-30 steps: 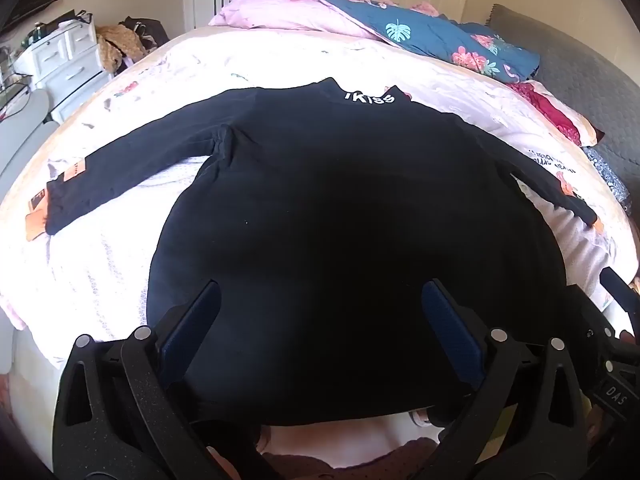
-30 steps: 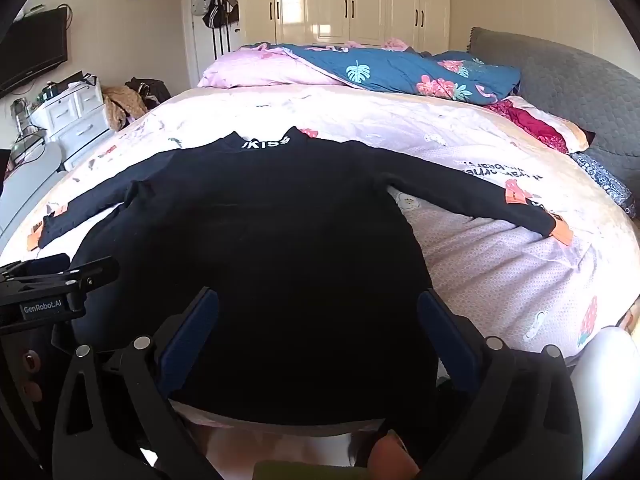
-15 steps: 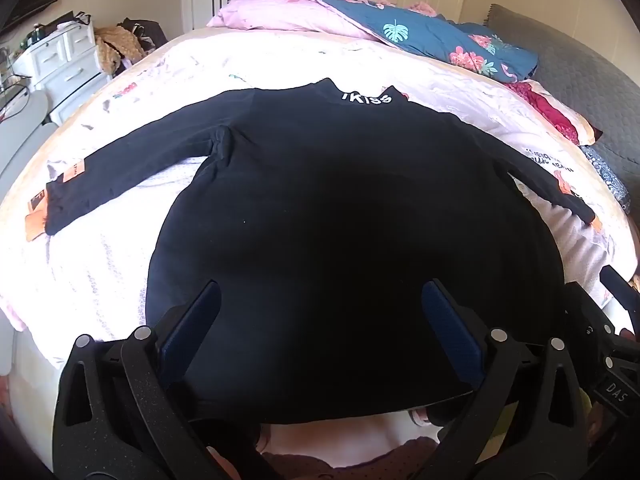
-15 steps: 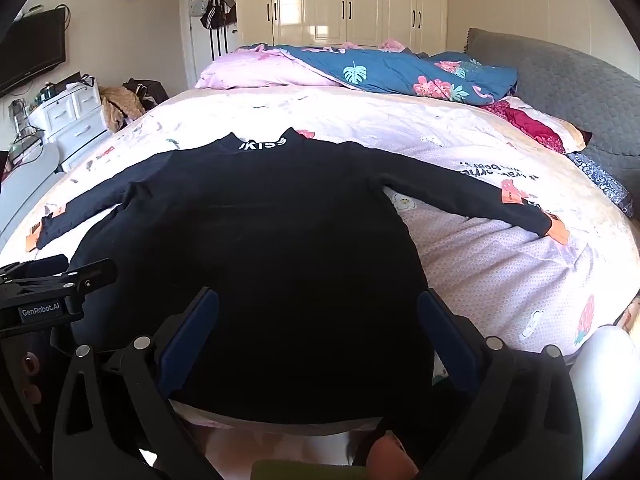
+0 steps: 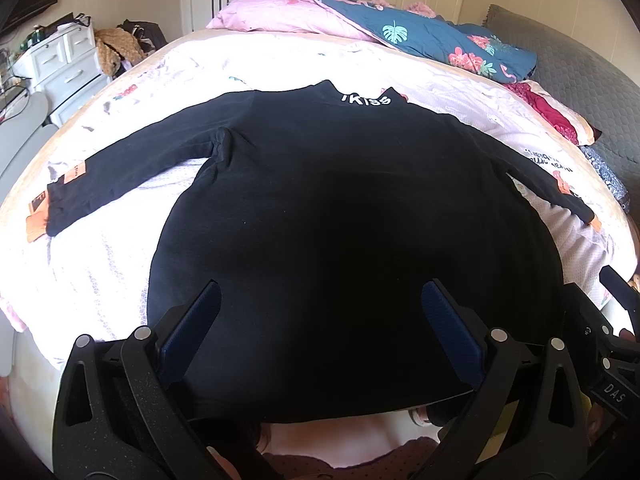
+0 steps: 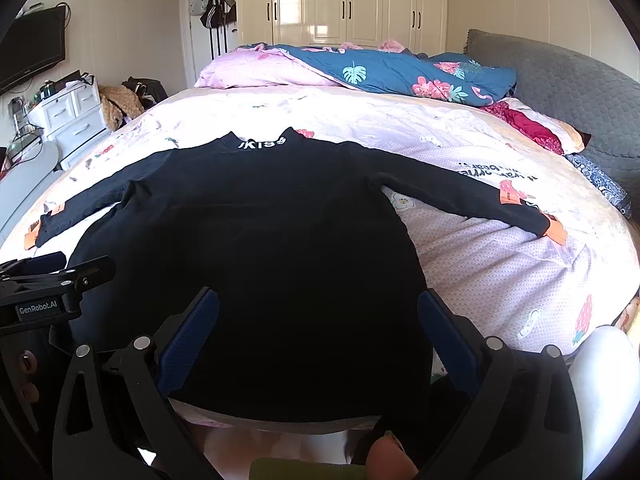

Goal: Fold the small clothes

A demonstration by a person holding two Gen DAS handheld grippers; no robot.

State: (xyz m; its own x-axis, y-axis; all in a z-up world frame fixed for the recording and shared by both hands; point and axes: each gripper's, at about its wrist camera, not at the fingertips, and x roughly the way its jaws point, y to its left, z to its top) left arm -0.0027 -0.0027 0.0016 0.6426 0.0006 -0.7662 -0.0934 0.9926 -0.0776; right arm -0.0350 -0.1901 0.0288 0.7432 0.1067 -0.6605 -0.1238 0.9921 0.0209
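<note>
**Both grippers waiting wide over one flat black top**

The left gripper (image 5: 320, 320) is hanging with its jaws spread wide and nothing between them, low over the hem half of the black top (image 5: 340, 220). The right gripper (image 6: 318, 320) is doing likewise, equally wide and empty, just beside its partner at the near edge of the bed (image 6: 500, 272).

The top is lying flat on the pink printed bedsheet, collar pointing away toward the pillows, both sleeves stretched out sideways. The left sleeve (image 5: 132, 168) is ending in an orange cuff; the right sleeve (image 6: 460, 196) is ending the same way.

Judging by the layout, folding is not yet begun: the garment looks spread and smoothed, and the first fold seems to be what is coming. That would call for each gripper travelling out to a sleeve or a side edge, closing on a single layer of cloth, and carrying it inward across the body without dragging the rest.

Counting: one garment, two sleeves, two grippers, one blue floral quilt (image 6: 400, 72) at the far end.
</note>
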